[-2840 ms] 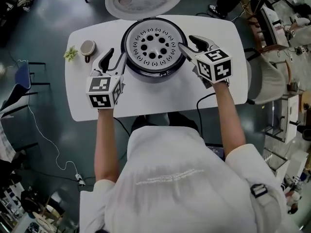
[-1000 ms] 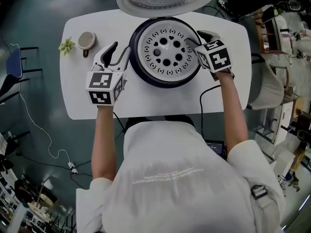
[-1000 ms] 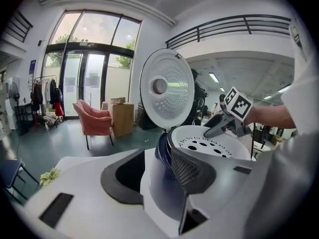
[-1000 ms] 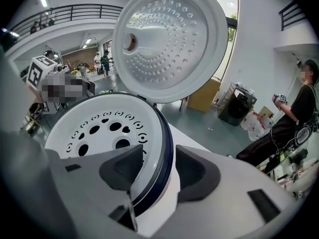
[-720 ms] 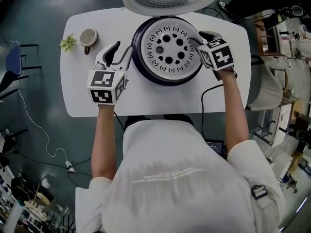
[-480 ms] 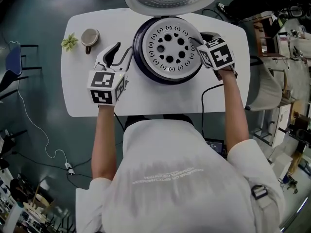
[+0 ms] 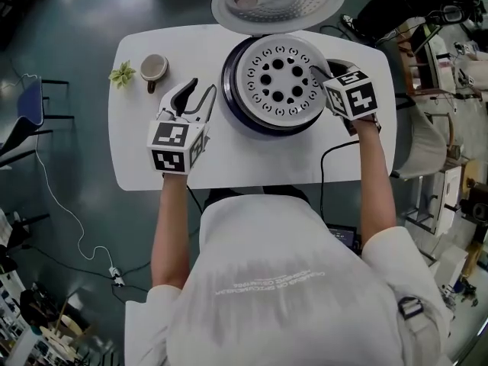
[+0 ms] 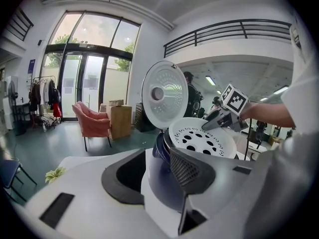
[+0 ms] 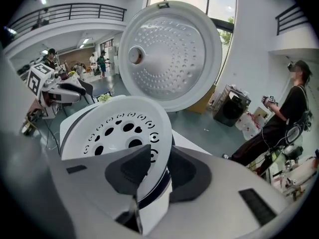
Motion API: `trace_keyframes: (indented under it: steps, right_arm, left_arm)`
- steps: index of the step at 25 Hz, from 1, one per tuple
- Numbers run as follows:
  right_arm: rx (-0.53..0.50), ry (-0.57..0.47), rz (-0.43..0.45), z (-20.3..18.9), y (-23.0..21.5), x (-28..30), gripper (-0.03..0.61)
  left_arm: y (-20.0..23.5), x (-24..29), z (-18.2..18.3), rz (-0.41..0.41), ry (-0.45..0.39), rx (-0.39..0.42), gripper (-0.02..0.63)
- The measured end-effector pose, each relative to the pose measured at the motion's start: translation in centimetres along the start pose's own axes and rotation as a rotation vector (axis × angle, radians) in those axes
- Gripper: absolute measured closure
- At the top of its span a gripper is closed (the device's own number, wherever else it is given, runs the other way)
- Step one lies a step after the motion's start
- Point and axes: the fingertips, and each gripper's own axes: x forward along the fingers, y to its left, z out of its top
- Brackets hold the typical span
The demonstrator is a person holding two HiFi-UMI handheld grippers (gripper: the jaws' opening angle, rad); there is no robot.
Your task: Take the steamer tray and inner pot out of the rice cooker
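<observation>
Seen from above, an open rice cooker [image 7: 235, 117] sits at upper centre on a white counter [image 7: 252, 158], its lid [image 7: 278, 2] raised behind. The white perforated steamer tray [image 7: 280, 90] lies in the cooker's mouth. The right tool [image 7: 319, 71], its jaws just closing, pinches the tray's right rim. The left tool [image 7: 200, 91], jaws wide apart and empty, hovers just left of the cooker.

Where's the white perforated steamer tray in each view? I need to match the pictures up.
Head view: white perforated steamer tray top centre, in the dark round rice cooker.
Left gripper view: tray right of centre.
Right gripper view: tray lower left of centre.
Shared landmark: the round white open lid behind the tray, in all three views.
</observation>
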Motion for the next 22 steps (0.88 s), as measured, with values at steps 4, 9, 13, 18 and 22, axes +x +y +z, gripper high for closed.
trace_keyframes:
  steps: [4,9,13,18,22]
  right_arm:
    - [0.144,-0.077,0.009,0.6,-0.5,-1.5,0.470]
    - [0.316,-0.165,-0.026,1.3,-0.6,-2.4,0.517]
    - [0.371,-0.208,-0.071,2.1,-0.3,-3.6,0.531]
    - [0.442,-0.244,-0.120,1.5,1.4,-4.8,0.531]
    - [0.538,-0.296,-0.155,0.4,1.6,-6.8,0.531]
  left_arm:
    - [-0.2,-0.1,0.6,-0.024,-0.018,0.013,0.445]
    - [1.2,-0.5,1.4,-0.060,-0.040,0.034,0.445]
    - [2.9,-0.7,3.0,-0.091,-0.065,0.060,0.445]
    - [4.0,-1.1,4.1,-0.156,-0.083,0.116,0.445]
    - [3.1,-0.6,5.2,-0.218,-0.085,0.159,0.445]
